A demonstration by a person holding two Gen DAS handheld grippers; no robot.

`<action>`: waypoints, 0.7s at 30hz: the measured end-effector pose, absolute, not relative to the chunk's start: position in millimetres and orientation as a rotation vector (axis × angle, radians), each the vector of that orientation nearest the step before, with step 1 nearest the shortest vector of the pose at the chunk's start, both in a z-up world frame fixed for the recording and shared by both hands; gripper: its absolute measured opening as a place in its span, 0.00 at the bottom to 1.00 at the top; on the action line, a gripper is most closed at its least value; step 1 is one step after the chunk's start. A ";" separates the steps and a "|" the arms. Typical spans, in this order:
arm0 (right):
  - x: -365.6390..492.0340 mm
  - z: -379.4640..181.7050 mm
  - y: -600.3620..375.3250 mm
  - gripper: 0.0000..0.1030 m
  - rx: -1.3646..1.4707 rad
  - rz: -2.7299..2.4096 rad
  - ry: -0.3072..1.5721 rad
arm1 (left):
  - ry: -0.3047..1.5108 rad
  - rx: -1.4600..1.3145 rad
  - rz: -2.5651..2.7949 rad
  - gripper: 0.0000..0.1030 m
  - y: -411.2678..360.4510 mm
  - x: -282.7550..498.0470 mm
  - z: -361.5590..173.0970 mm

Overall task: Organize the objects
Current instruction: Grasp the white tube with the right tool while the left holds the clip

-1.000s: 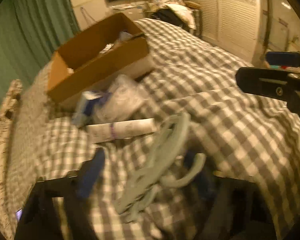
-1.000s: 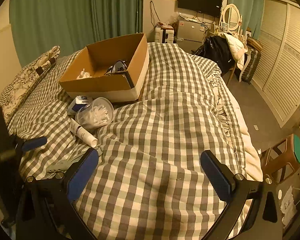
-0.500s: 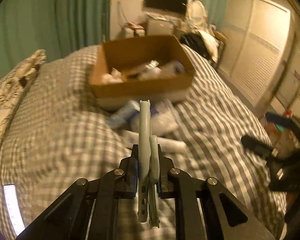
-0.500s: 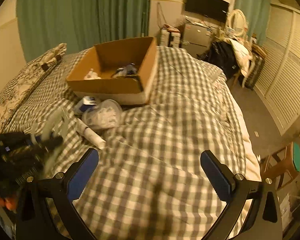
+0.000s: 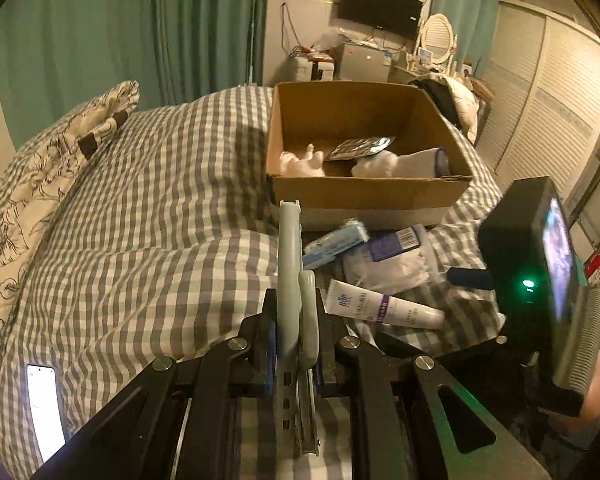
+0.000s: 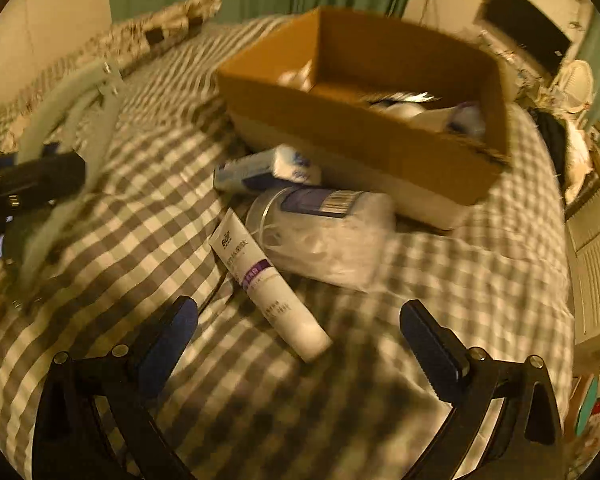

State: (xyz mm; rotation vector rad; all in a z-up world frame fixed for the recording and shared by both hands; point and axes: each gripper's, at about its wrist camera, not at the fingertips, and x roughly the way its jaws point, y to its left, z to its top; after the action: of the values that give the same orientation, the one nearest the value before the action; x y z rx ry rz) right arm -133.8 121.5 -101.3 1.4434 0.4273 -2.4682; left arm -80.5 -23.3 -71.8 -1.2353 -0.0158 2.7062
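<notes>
box (image 6: 364, 136) blurred, phone (image 5: 46, 408) edge-cut

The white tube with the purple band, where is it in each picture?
Left wrist: the tube lies on the bedspread right of centre, beside the clamped hanger.
Right wrist: the tube lies at centre, pointing toward the open right gripper.
Shared landmark: the cardboard box behind it.

one box (image 5: 364, 196), one tube (image 6: 268, 280), one hanger (image 5: 290, 272)
</notes>
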 end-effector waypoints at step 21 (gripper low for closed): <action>-112.7 -91.3 129.3 0.19 1.430 -2.485 0.423 | -0.096 -1.232 2.684 0.13 -28.6 -63.4 -65.2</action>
State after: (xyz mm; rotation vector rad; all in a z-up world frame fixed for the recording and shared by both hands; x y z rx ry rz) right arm -112.7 129.3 -91.2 1.4301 0.4233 -2.4845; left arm -63.4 -28.6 -65.2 -1.2318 -0.0961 2.6836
